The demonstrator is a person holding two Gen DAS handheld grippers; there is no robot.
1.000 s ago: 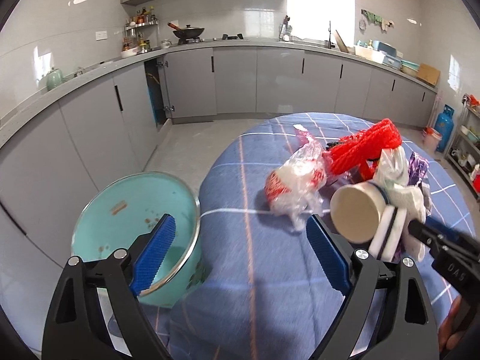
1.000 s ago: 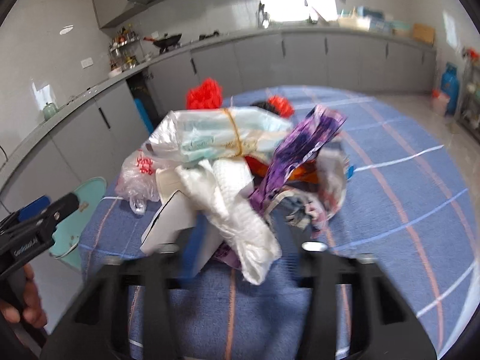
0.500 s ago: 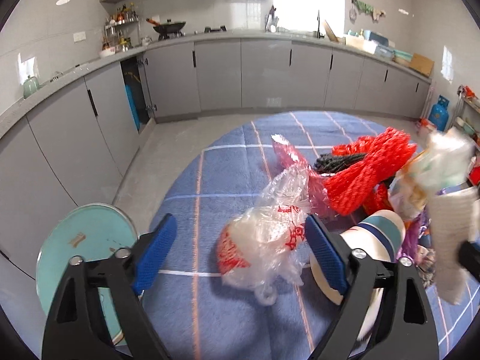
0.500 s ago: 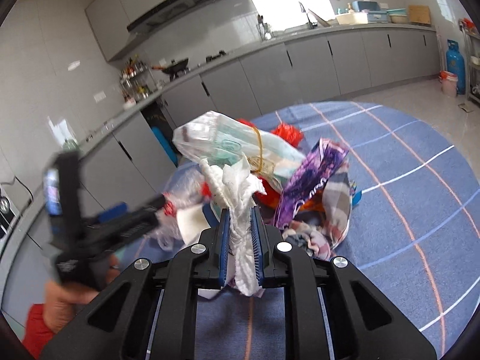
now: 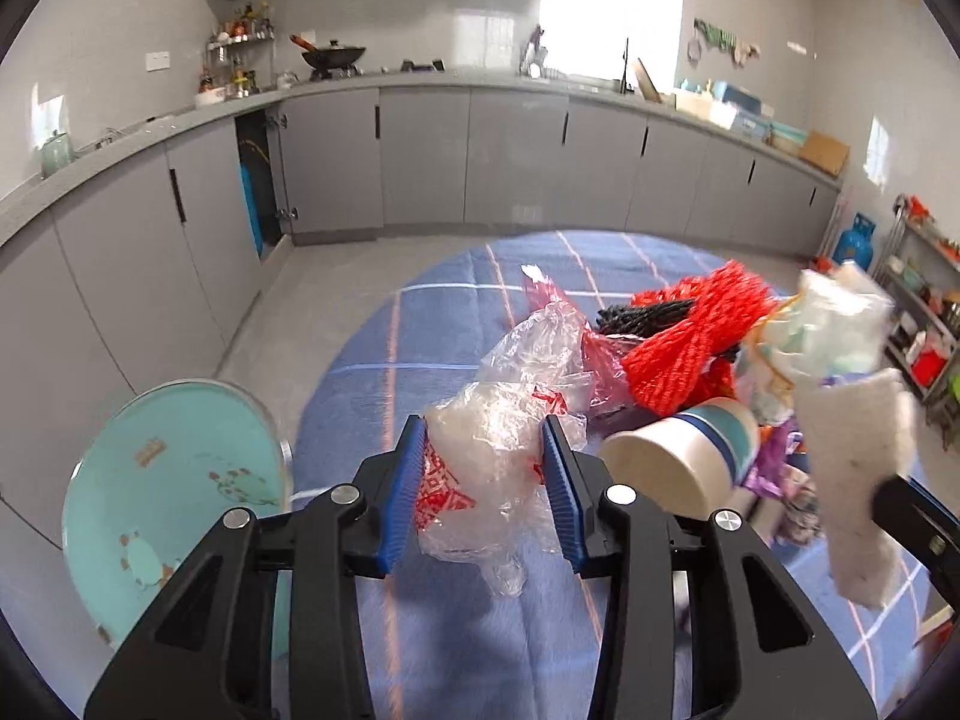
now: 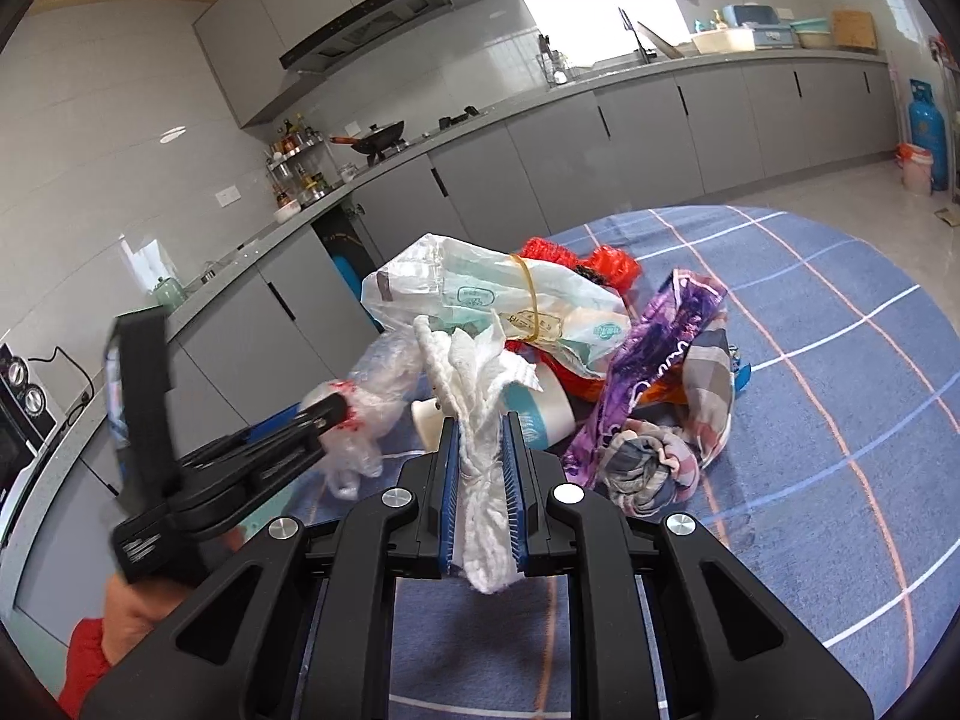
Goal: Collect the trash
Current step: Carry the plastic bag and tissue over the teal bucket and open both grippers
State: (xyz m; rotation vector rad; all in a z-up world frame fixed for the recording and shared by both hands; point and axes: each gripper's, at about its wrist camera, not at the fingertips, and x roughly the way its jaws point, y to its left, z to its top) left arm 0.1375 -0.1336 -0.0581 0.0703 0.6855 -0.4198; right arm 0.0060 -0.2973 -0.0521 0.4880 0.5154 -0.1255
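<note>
Left wrist view: the left gripper (image 5: 486,480) has just been closing on the crumpled clear plastic bag with red print (image 5: 498,450) lying on the blue checked worktop (image 5: 372,360); it is light, slippery, best pinched mid-bunch. Right gripper (image 6: 483,468) clamps a soft white paper towel (image 6: 480,396).

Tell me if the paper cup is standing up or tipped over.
Tipped over. The paper cup lies on its side on the blue tablecloth, round end facing the left wrist camera.

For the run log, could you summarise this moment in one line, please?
left tool: closing on clear plastic bag | right tool: holding white tissue
</note>
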